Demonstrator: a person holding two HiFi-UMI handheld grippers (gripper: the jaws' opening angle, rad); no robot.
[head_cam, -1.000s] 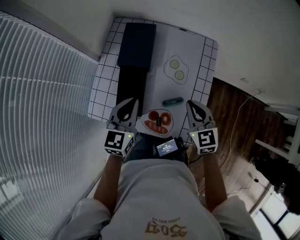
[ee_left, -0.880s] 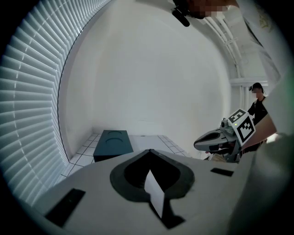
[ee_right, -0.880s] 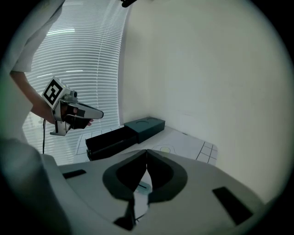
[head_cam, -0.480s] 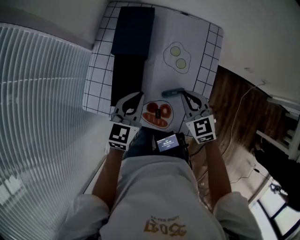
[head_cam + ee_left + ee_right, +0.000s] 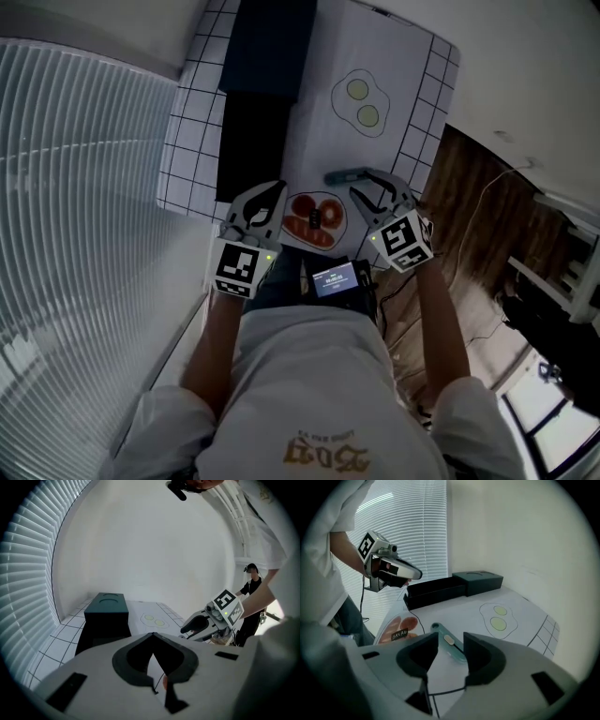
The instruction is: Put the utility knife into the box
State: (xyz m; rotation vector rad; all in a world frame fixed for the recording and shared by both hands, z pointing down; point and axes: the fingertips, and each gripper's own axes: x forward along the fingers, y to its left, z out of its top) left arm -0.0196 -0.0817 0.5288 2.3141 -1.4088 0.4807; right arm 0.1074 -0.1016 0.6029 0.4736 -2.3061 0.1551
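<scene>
White gridded tabletop (image 5: 187, 141) | blinds (image 5: 84, 206), wood floor (image 5: 469, 216) | left gripper (image 5: 152, 634) pressed together | right gripper (image 5: 451, 641) just spreading, utility knife (image 5: 339, 176) in gap, untouched

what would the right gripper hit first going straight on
Most likely the utility knife, lying on the mat just ahead of the right gripper, whose jaws have just been opening with nothing between them yet.

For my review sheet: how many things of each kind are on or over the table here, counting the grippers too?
Utility knife: 1
Boxes: 2, black open box and dark closed box
Printed pictures: 2, fried eggs and bread
Grippers: 2, left gripper and right gripper
Total: 7
</scene>
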